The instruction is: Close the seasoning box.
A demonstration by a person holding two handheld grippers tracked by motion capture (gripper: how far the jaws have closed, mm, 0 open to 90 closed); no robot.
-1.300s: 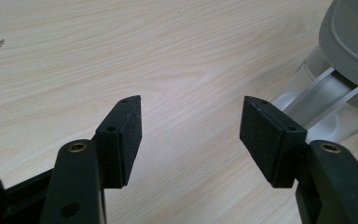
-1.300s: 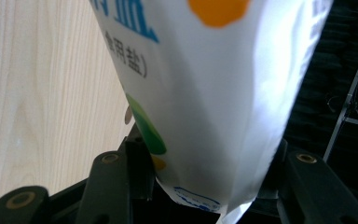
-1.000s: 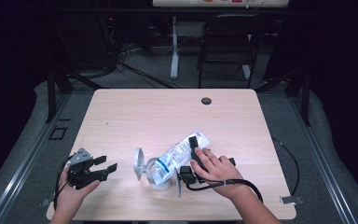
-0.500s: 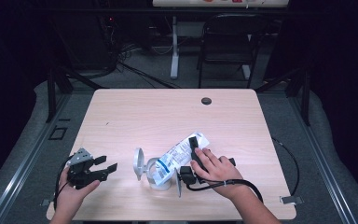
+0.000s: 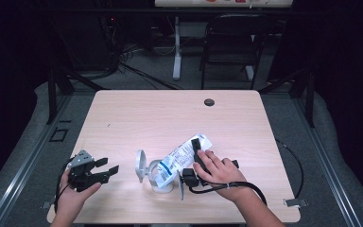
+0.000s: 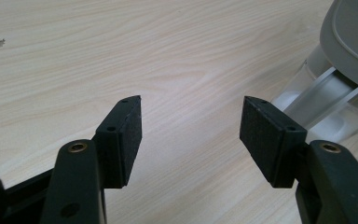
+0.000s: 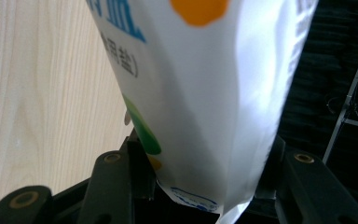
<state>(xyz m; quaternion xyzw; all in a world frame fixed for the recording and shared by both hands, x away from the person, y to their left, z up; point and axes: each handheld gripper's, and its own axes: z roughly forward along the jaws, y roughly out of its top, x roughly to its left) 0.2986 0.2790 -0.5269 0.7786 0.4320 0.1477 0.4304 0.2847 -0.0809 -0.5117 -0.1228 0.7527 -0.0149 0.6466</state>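
Surface (image 5: 170,113): lidded clear container (image 5: 158,172) at 6 o'clock; salt pouch (image 5: 182,156) tilted into it from 2 o'clock; grommet (image 5: 209,102) at 12 o'clock.

Dark room, grey floor (image 5: 340,156), black chair (image 5: 229,47) behind light wooden table (image 5: 160,113)

White bag (image 7: 200,93) with blue print, orange and green spots; clear jar (image 5: 159,176), grey lid (image 5: 141,166); light wood-grain tabletop (image 5: 170,118); black tongs (image 6: 191,135).

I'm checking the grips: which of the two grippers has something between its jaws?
The right gripper: its jaws clamp the white bag. The left gripper stands open over bare table.
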